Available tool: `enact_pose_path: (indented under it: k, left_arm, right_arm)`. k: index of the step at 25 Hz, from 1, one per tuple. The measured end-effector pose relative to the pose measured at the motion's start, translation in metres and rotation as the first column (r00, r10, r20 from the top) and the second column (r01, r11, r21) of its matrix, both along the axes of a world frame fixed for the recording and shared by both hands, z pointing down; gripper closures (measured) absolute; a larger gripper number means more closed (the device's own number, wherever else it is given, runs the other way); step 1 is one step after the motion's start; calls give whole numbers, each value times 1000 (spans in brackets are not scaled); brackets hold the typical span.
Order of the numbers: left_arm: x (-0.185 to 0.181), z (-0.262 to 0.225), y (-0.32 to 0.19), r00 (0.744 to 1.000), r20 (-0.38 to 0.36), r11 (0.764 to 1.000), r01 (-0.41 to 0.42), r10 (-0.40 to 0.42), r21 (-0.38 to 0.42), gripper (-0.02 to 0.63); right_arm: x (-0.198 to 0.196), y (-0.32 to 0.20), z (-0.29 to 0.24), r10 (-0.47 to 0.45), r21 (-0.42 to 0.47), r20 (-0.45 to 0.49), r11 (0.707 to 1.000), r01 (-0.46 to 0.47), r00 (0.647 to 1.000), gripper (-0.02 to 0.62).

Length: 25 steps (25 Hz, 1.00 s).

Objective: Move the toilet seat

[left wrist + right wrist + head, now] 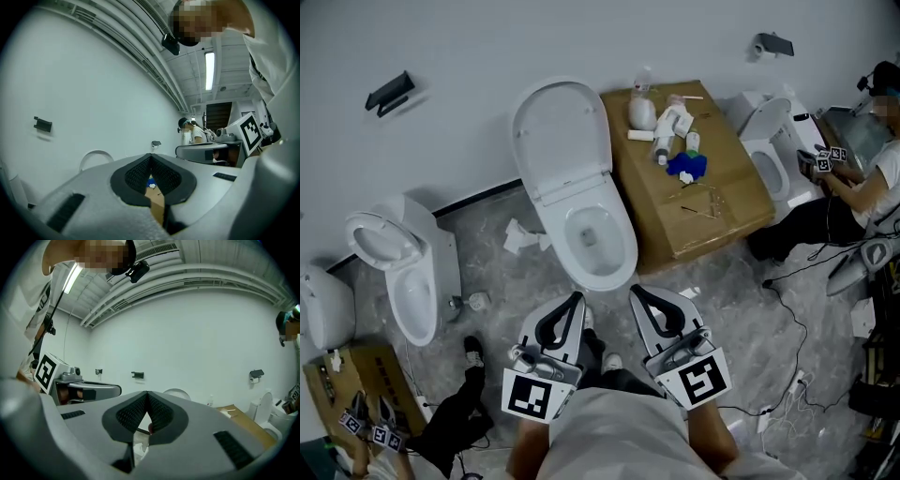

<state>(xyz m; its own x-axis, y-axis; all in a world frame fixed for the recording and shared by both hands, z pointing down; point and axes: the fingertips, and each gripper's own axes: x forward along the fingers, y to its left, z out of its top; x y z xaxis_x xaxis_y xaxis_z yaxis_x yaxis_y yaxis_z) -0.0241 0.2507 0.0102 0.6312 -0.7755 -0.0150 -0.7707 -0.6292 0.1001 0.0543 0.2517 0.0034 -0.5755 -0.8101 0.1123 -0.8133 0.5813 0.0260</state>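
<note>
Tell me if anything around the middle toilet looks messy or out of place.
Yes: crumpled white paper lies on the floor left of the middle toilet. On the cardboard box to its right, a white bottle lies on its side among scattered bits. Loose cables trail across the floor further right.

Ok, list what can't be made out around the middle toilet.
The seat: head view, too small to tell whether it lies on the bowl or stands against the lid.
The bowl: both gripper views, hidden behind the left gripper and right gripper themselves; only the lid's top shows.
The items on the box: head view, too small to name.
</note>
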Motion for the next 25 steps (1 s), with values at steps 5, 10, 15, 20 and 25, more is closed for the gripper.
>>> enact_pose_path:
  k: [5, 10, 15, 20, 25]
  left_arm:
    - [-10, 15, -37, 1000, -10, 998, -17, 16, -63, 597]
    - [-19, 31, -69, 999, -16, 996, -32, 31, -87, 597]
    - [-28, 49, -96, 999, -19, 992, -49, 47, -119, 597]
    - [-33, 71, -118, 999, -14, 991, -54, 52, -126, 597]
    - [-31, 101, -130, 999, -5, 980, -52, 52, -194, 597]
  right_arm:
    - [-8, -35, 15, 16, -48, -17, 999, -17, 1000, 583]
    - [-17, -63, 26, 26, -56, -18, 998, -27, 1000, 583]
    - [-18, -86, 48, 61, -110, -56, 992, -67, 997, 583]
    - [-15, -105, 66, 91, -140, -65, 985, -99, 994, 583]
    - [-5, -116, 93, 110, -183, -91, 975, -125, 990, 583]
